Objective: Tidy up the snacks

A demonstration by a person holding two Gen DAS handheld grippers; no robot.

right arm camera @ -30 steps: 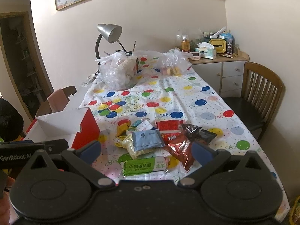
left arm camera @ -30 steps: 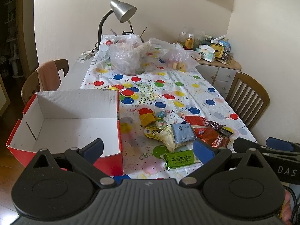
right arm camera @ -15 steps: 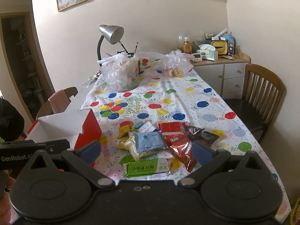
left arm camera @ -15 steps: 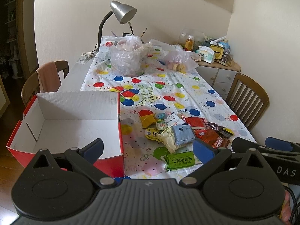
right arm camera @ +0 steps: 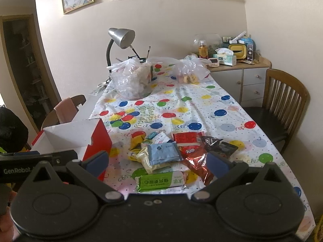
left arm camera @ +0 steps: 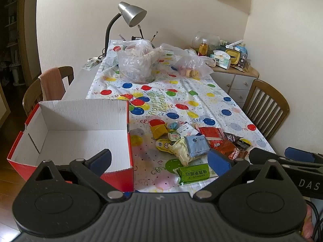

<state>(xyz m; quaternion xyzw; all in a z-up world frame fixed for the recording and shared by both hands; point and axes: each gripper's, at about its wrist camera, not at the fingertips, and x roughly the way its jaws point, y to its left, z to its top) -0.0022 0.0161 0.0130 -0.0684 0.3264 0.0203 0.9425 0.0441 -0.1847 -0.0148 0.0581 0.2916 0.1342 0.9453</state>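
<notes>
Your left tongs (left arm camera: pixel 159 161) fill the bottom of the left wrist view, spread apart and holding nothing; your right tongs (right arm camera: pixel 157 160) sit the same way at the bottom of the right wrist view, so nothing is picked up yet. Just above them, lower centre, the green packet (left arm camera: pixel 194 174) lies nearest the counter (left arm camera: pixel 232 104) edge, likely your easiest first grab. Behind it the snack pile (left arm camera: pixel 197 141) is heaped at centre frame. At left, the red box (left arm camera: pixel 80 133) stands open beside the pile, bare inside, ready to take the snacks. Toward the top, plastic bags (left arm camera: pixel 137 64) and a desk lamp (left arm camera: pixel 131 16) stand clear.
</notes>
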